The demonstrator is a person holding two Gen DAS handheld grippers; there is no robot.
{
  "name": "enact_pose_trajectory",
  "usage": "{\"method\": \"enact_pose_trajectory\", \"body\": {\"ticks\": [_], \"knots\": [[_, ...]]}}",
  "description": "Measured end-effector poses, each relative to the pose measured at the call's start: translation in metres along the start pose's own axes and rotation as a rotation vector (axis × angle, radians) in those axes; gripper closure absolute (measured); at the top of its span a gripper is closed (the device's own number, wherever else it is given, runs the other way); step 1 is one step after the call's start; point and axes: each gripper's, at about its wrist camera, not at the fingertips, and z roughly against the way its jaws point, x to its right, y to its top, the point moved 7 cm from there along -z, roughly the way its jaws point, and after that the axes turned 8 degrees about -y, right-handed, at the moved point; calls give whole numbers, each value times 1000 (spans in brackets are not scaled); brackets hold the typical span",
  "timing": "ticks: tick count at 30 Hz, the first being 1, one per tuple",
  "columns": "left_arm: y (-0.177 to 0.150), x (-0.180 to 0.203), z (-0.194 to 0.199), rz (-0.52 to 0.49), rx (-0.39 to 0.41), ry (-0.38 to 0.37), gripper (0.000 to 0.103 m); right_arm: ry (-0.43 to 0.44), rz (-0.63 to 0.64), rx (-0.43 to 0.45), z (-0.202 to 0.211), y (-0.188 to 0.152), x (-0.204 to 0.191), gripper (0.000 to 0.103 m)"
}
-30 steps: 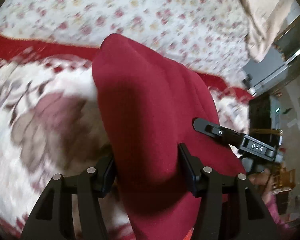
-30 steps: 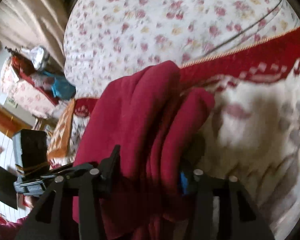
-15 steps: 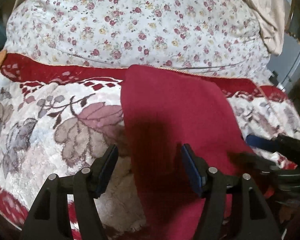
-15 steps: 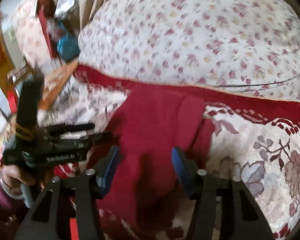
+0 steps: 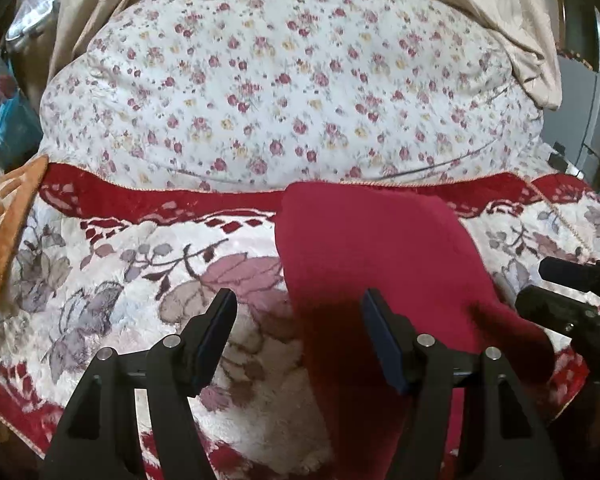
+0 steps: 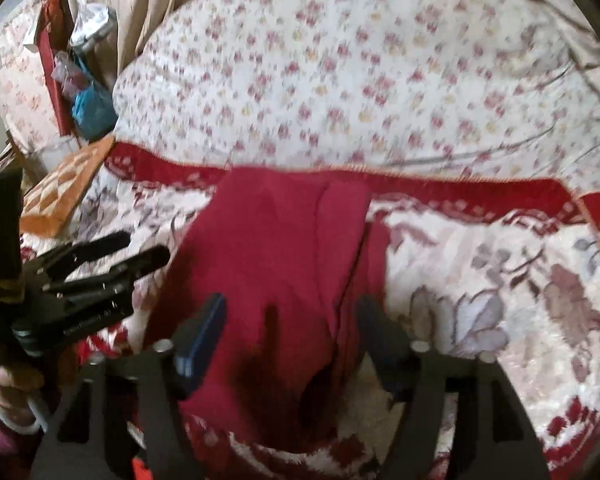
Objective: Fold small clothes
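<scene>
A dark red garment [image 5: 364, 264] lies folded in a long strip on the flowered red and white blanket [image 5: 120, 280]. It also shows in the right wrist view [image 6: 276, 248], with overlapping layers along its right side. My left gripper [image 5: 298, 322] is open and empty, raised above the garment's near left edge. My right gripper [image 6: 290, 326] is open and empty above the garment's near end. Each gripper shows at the edge of the other's view, the right gripper [image 5: 556, 288] and the left gripper [image 6: 112, 256].
A big pillow with small red flowers [image 5: 284, 92] lies behind the blanket. An orange and white checked cloth [image 5: 4, 224] lies at the left edge. Beige curtains [image 5: 512, 20] hang behind. Bags and clutter [image 6: 84, 92] stand at the far left.
Both grippers were shut on the red garment and held it up. They laid it down on the blanket, opened and drew back from it.
</scene>
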Motion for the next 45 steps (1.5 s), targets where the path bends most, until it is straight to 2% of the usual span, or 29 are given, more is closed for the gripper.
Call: {"method": "enact_pose_trajectory", "body": {"ticks": [4, 9, 13, 16, 25, 45], "knots": [[0, -4, 4, 10, 8, 4, 59, -40, -22, 23, 4, 4, -7, 27], [-3, -15, 9, 33, 23, 46, 59, -85, 20, 17, -2, 4, -16, 26], [-5, -23, 8, 45, 18, 77, 59, -147, 19, 37, -5, 7, -16, 17], [-8, -25, 5, 52, 8, 88, 59, -177, 23, 31, -9, 6, -16, 16], [-8, -24, 3, 14, 17, 122, 59, -160, -5, 8, -19, 3, -14, 14], [-8, -22, 0, -32, 20, 138, 59, -155, -19, -17, -27, 0, -10, 13]]}}
